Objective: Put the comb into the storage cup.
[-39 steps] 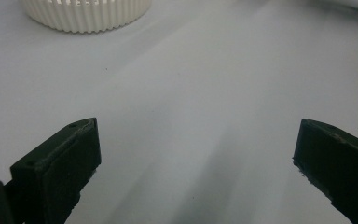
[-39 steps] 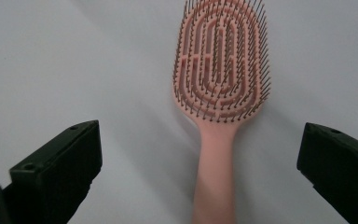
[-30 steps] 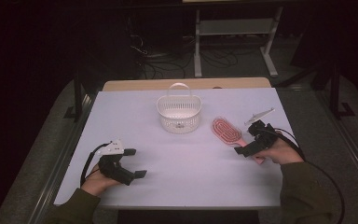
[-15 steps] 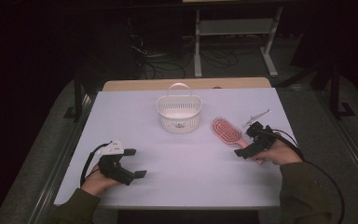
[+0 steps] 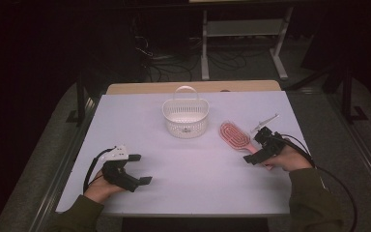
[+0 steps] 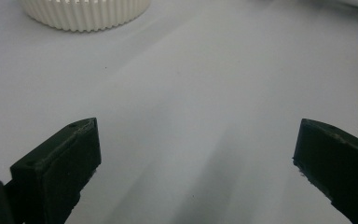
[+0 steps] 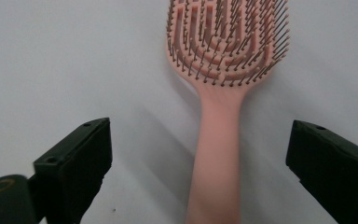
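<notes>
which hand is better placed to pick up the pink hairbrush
Right. The right gripper has its open jaws either side of the hairbrush handle, while the left gripper sits far across the table.

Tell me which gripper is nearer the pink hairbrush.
The right gripper: it is open, with the pink hairbrush handle lying between its jaws. The left gripper sits far across the table, open over bare surface.

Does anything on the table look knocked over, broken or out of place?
Nothing stands out. The white basket stands upright, and the pink hairbrush lies flat, bristles up, its handle between the open right tongs. No spills or damage show.
</notes>
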